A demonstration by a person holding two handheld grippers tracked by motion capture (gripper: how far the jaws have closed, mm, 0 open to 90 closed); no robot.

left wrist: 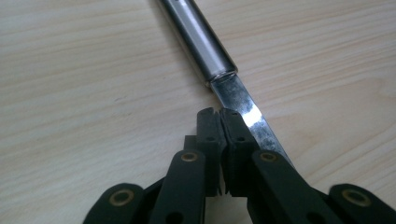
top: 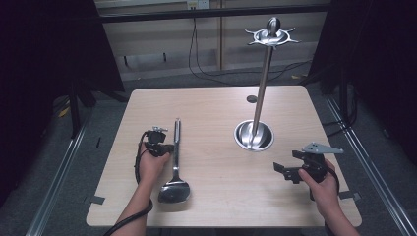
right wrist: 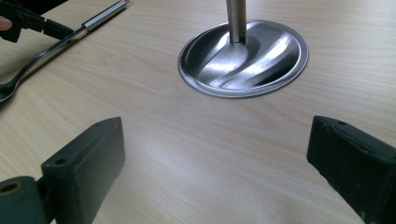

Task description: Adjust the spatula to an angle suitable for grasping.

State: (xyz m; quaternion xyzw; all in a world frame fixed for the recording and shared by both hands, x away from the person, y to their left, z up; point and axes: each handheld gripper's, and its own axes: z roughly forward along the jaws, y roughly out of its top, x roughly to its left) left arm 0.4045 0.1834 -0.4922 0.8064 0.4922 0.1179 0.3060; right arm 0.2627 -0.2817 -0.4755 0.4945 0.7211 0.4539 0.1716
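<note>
Lying flat lower left of the surface [top: 221, 196], ladle [top: 175, 162]; left gripper [left wrist: 219, 114] fingers together beside its neck, unclamped. Right gripper [top: 286, 169] fingers apart, idle near rack [top: 260, 98], likely waiting.

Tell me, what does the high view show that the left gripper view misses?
High view alone: the tall metal stand with its round base, the spoon's bowl, both hands, and the right gripper with jaws apart over bare table. Left gripper view alone: the left gripper with jaws together beside the spoon's flat neck. Shared: the spoon and the wooden table.
</note>
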